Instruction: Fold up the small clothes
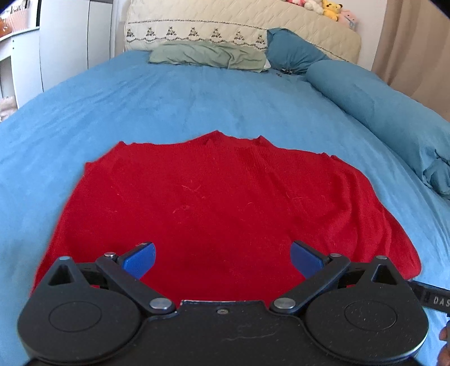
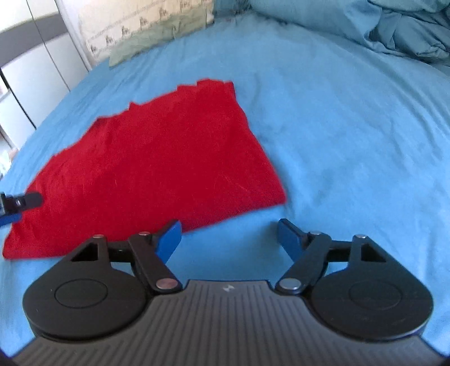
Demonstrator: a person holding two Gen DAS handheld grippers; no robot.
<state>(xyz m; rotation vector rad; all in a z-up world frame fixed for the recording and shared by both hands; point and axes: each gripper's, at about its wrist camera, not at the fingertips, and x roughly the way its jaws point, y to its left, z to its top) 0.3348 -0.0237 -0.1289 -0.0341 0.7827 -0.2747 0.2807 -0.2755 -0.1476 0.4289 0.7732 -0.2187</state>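
- My left gripper [image 1: 222, 259]: jaws spread wide, blue pads [image 1: 139, 260] apart and holding nothing, hovering over the near hem of the red garment.
- My right gripper [image 2: 227, 239]: jaws also wide, blue pads [image 2: 168, 239] gripping nothing, set just off the red garment's near right corner, over bare sheet; its left pad overlaps the garment's edge in view, though I cannot tell whether it touches.
- Red garment [image 1: 213, 208]: the landmark item, a small knitted top lying flat on the bed, spread out with the neckline at its far edge; some soft ripples run down its right side. In the right wrist view it [image 2: 157, 163] lies to the left of that gripper, with my left gripper's tip [image 2: 22, 201] showing at its left edge.
- Blue sheet [image 1: 197, 98]: under the red garment and around it on every side, lightly creased.
- Blue bolster [image 1: 379, 112]: well to the right of the red garment, running along that side of the bed.
- Green pillow [image 1: 208, 55]: well beyond the red garment, flat at the head of the bed.
- Teal cushion [image 1: 292, 49]: beyond the red garment, just right of the green pillow.
- Cream quilted headboard cover [image 1: 225, 22]: farthest behind the red garment, with an embroidered border.
- Plush toys [image 1: 332, 9]: on top of the headboard cover, far right; one is yellow.
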